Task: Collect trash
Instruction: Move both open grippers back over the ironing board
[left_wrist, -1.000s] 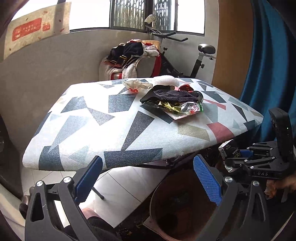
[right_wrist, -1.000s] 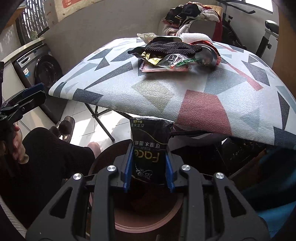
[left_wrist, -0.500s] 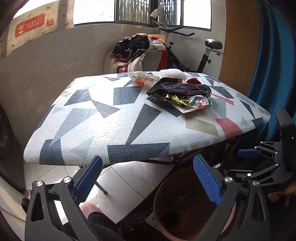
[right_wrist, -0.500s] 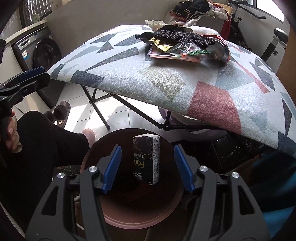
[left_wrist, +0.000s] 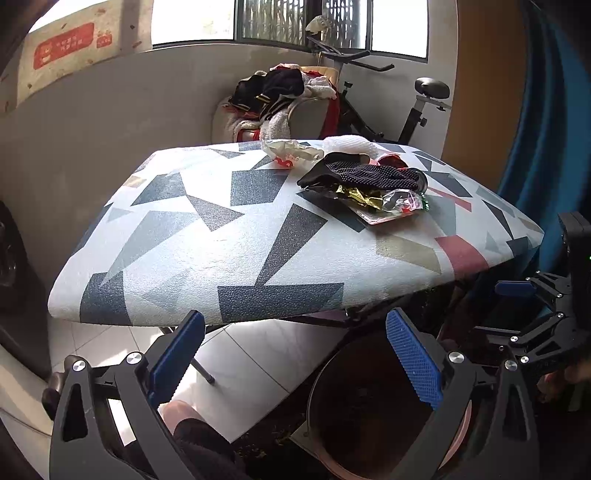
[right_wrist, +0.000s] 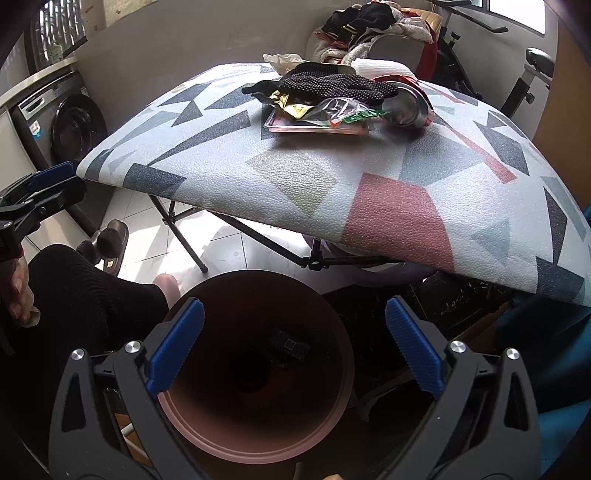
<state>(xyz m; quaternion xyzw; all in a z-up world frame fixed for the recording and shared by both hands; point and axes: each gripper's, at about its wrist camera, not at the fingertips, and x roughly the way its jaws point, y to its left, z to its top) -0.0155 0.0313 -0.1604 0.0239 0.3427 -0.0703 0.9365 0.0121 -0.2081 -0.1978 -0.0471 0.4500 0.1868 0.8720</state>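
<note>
Trash: the black packet, clamped in the right gripper 1 s ago, now lies inside the brown bin below its spread, empty jaws, so 1 item is collected, remaining wrappers sit at 12 o'clock on the worktop, left gripper likewise spread, empty.

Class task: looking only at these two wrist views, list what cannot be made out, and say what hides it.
- Packet in the brown bin, right wrist view: only a dim shape in shadow, print unreadable.
- Tray contents: partly covered by the black glove.
- Right hand-held gripper, left wrist view: cut off by the edge.
- Red sign: text too small.
</note>
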